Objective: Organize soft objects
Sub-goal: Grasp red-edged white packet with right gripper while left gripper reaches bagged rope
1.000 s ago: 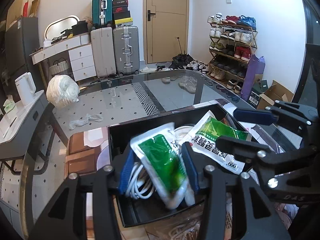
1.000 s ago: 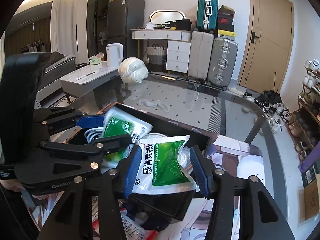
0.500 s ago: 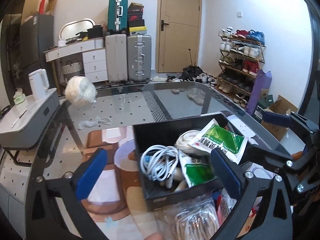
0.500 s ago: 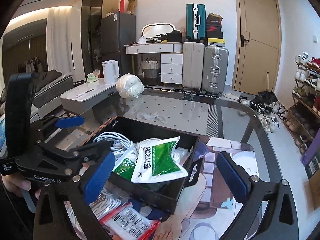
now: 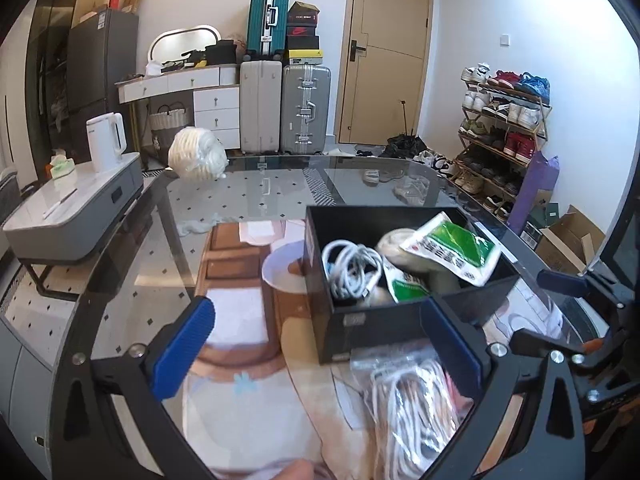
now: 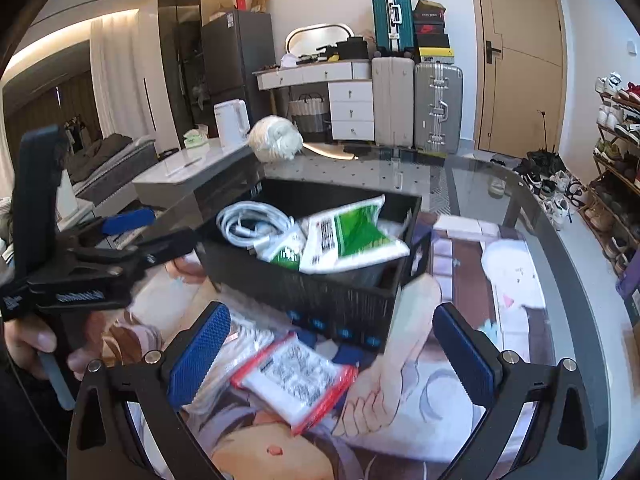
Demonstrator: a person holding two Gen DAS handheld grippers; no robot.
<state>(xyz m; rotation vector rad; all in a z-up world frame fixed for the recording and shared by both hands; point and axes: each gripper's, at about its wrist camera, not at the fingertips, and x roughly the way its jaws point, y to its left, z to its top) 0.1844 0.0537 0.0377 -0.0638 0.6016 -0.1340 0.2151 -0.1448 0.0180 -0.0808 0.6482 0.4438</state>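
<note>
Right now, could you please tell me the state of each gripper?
Left gripper: open, holding nothing.
Right gripper: open, holding nothing.

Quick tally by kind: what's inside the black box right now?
Green-and-white sachets: 2
White cable coils: 1
Beige rolled item, partly hidden: 1
Total visible in the black box: 4

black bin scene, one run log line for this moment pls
left gripper: open, empty | right gripper: open, empty | black bin: green sachets, white cable inside
</note>
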